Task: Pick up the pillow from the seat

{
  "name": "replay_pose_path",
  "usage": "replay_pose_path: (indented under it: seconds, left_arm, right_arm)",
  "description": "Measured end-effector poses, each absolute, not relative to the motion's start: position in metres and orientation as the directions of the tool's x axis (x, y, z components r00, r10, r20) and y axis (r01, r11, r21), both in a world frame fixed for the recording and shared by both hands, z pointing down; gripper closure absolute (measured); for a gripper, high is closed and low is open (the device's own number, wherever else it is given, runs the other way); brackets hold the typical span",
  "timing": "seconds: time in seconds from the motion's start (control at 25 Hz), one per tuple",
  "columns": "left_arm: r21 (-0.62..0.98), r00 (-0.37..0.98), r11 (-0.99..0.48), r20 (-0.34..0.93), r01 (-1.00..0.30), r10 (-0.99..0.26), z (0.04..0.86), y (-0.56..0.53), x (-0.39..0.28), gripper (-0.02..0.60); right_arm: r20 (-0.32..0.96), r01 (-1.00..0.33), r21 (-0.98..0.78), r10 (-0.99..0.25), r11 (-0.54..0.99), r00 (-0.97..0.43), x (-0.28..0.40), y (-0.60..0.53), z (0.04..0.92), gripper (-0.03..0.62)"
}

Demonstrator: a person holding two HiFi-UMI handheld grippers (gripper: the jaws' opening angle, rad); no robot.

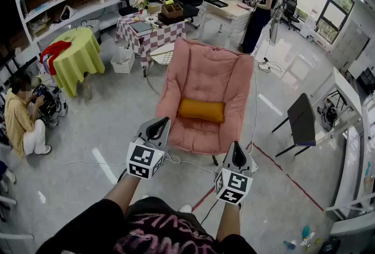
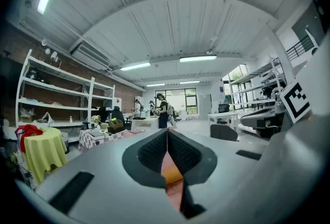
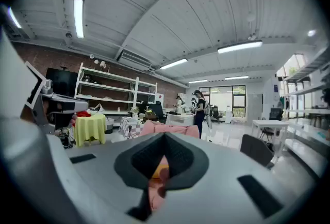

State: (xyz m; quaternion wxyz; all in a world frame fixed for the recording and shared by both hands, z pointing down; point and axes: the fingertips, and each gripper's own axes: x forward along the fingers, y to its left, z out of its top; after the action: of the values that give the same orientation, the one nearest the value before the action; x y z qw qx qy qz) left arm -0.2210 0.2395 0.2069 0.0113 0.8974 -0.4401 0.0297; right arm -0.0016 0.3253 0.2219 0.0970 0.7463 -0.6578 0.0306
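Pillow, orange, lies across the seat of the pink armchair, against its backrest, and neither gripper touches it. The left gripper has its jaws pressed together with nothing between them. The right gripper is clenched empty as well. Both are held side by side above the grey floor, near the armchair's front edge and pointing towards it. Beyond the armchair stands a checked tabletop, a yellow-draped round table lies farther left, and a black chair stands to the right.
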Motion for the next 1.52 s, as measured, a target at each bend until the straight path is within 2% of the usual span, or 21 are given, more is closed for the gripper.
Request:
replay_pose_path:
  seconds: [0.52, 1.2, 1.52]
  left_arm:
    - [-0.009, 0.626, -0.629, 0.080, -0.778, -0.776, 0.211, 0.247, -0.194, 0.569]
    - [-0.037, 0.574, -0.582, 0.125, -0.812, -0.809, 0.224, 0.272, -0.119, 0.569]
    - [-0.046, 0.555, -0.562, 0.111, -0.826, -0.825, 0.225, 0.269, -0.115, 0.569]
  right_arm:
    - [0.165, -0.989, 0.096, -0.978, -0.111, 0.125, 0.018, 0.330, 0.225, 0.574]
    - [0.169, -0.996, 0.071, -0.983, -0.057, 0.069, 0.094, 0.348, 0.237, 0.574]
    - [0.156, -0.997, 0.068, -0.987, -0.034, 0.044, 0.100, 0.342, 0.239, 0.574]
